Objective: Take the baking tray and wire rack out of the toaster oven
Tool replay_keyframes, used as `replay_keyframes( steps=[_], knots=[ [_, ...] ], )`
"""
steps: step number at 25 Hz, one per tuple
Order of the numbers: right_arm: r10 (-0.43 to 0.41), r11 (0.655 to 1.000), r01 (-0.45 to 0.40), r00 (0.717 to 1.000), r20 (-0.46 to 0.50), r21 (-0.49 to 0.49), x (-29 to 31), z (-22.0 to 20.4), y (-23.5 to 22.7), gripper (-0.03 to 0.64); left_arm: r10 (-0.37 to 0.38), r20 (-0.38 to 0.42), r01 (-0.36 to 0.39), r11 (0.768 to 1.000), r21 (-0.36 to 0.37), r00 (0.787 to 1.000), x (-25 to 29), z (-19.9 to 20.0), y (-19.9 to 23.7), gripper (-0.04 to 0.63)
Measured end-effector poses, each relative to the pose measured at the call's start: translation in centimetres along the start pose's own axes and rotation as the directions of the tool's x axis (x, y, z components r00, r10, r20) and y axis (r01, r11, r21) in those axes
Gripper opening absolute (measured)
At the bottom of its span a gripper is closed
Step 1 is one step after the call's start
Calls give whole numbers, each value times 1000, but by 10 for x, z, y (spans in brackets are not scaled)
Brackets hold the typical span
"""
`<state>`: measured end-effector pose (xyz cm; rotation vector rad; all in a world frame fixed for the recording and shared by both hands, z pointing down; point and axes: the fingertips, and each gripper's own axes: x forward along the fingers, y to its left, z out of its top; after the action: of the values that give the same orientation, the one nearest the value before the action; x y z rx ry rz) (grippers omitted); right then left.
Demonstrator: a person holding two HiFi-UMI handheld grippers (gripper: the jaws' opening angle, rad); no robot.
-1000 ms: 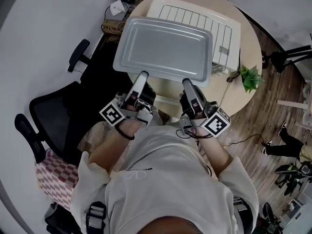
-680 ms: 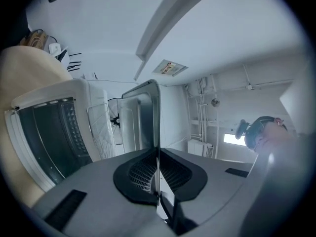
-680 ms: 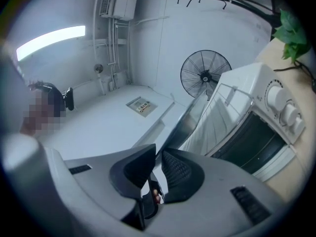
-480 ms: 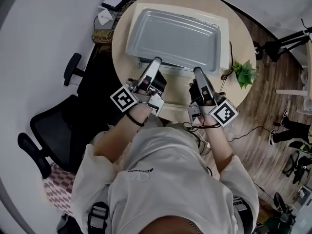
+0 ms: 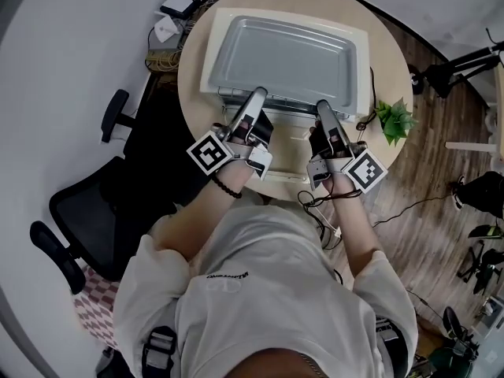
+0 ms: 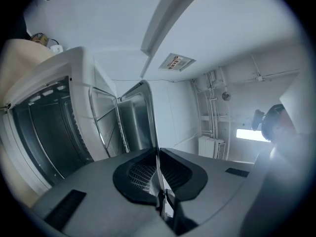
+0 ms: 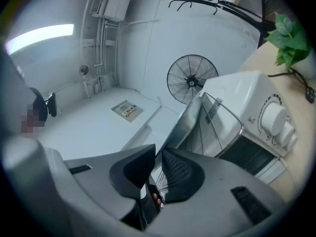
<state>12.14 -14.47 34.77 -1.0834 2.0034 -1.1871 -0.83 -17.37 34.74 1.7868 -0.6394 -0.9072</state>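
Note:
The grey baking tray (image 5: 287, 57) lies flat on top of the white toaster oven (image 5: 211, 53), over the wire rack, which the head view hides. My left gripper (image 5: 258, 94) is shut on the tray's near rim at the left, the thin edge (image 6: 154, 132) pinched between its pads. At the right of that rim my right gripper (image 5: 321, 105) is shut on the tray edge (image 7: 182, 127); its jaws have just eased slightly. The wire rack (image 6: 106, 127) shows under the tray, upright in the gripper views (image 7: 217, 117). The oven cavity (image 6: 44, 132) is open.
The oven stands on a round wooden table (image 5: 386, 53) with a small potted plant (image 5: 394, 119) at its right edge. The oven's knobs (image 7: 274, 117) face me. A black office chair (image 5: 87, 211) is at the left, a router (image 5: 177, 6) beyond, a fan (image 7: 191, 79) across the room.
Both grippers moved away from my body with the tray between them. The tray went from hanging in front of the oven to lying on its top, covering the wire rack.

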Motion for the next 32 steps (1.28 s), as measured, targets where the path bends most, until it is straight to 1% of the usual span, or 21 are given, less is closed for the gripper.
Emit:
replay_keyframes(
  steps=[3,6,8,11,14,17,19,23,28,30,32],
  knots=[
    [-53,998,53,999,-7,28,0,-1,-13,44,73,-25,-72,997,41,997,1,-4,12,21],
    [-92,994,92,996,-12,53,0,-2,-21,48,154,-53,-148,984,103,987,-1,-7,23,28],
    [-118,991,119,993,-20,60,-1,-4,-24,51,197,-58,-190,976,106,979,-1,-8,24,35],
    [-162,984,164,986,-32,66,-1,-6,-28,58,227,-77,-218,969,117,971,1,-9,26,41],
    [-179,981,181,983,-37,73,-1,-7,-29,61,261,-104,-248,961,119,960,-1,-11,29,49],
    [-179,981,183,983,-48,73,0,-8,-30,61,283,-122,-270,956,114,951,-2,-13,29,52],
    [-176,980,180,983,-52,84,-1,-9,-30,61,289,-122,-277,955,105,949,-3,-14,31,55],
    [-188,975,192,981,-54,108,-4,-12,-35,61,294,-112,-289,955,63,949,-8,-19,36,55],
    [-197,970,205,978,-67,130,-8,-17,-37,61,323,-81,-319,946,56,943,-14,-15,38,66],
    [-193,970,201,979,-65,137,-10,-20,-36,61,318,-74,-314,948,54,945,-18,-14,37,67],
    [-183,973,190,981,-64,128,-10,-22,-34,61,309,-64,-306,950,55,949,-23,-14,37,83]
  ],
)
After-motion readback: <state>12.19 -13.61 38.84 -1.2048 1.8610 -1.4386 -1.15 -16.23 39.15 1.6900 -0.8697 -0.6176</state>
